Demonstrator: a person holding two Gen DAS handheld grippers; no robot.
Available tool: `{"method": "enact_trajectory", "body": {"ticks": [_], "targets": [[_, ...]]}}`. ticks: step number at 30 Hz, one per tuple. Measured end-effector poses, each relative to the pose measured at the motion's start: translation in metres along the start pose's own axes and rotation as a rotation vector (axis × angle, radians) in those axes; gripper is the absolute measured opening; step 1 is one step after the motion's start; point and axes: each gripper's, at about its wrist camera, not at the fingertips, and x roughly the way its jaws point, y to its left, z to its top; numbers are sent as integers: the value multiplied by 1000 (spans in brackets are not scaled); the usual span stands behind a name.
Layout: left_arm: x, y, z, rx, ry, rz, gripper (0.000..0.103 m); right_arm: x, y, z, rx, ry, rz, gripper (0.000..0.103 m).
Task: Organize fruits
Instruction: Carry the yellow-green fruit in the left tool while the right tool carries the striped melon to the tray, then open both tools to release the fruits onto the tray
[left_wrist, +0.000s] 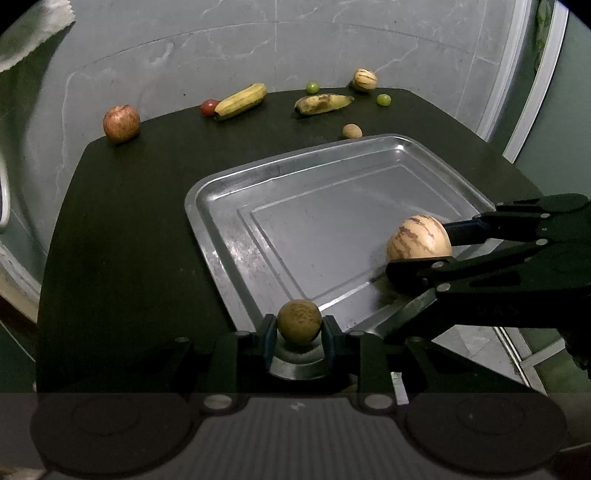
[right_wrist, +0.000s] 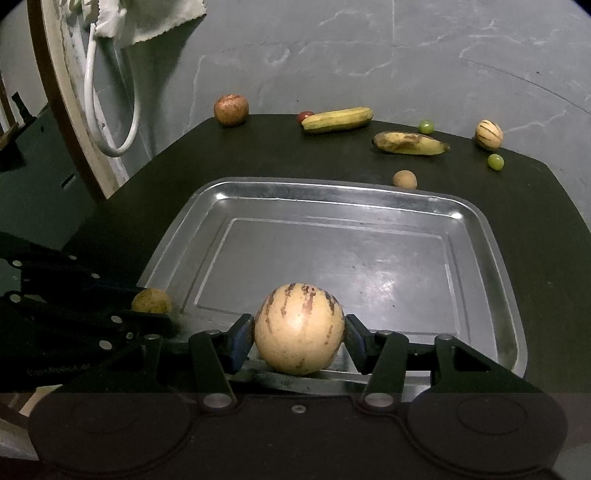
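My left gripper is shut on a small round brown fruit, held just over the near corner of the metal tray. From the right, my right gripper reaches in over the tray's right edge, shut on a cream melon with brown stripes. In the right wrist view that striped melon sits between the pads of the right gripper, above the tray's near rim. The left gripper with its brown fruit shows at the left.
Loose fruit lies along the far side of the dark table: an apple, a red tomato, two bananas, two green grapes, a second striped melon, another small brown fruit. A white hose hangs at left.
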Motion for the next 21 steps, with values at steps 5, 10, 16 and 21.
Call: {"method": "enact_trajectory", "body": {"ticks": [5, 10, 16, 21], "targets": [[-6, 2, 0, 1, -12, -4, 30, -6, -2, -1, 1, -9, 7, 58], [-14, 7, -1, -17, -19, -5, 33, -16, -2, -3, 1, -22, 7, 66], [-30, 11, -5, -20, -43, -8, 65, -31, -1, -7, 7, -24, -16, 80], [-40, 12, -9, -4, -47, -13, 80, -42, -6, -13, 41, -22, -41, 97]]}}
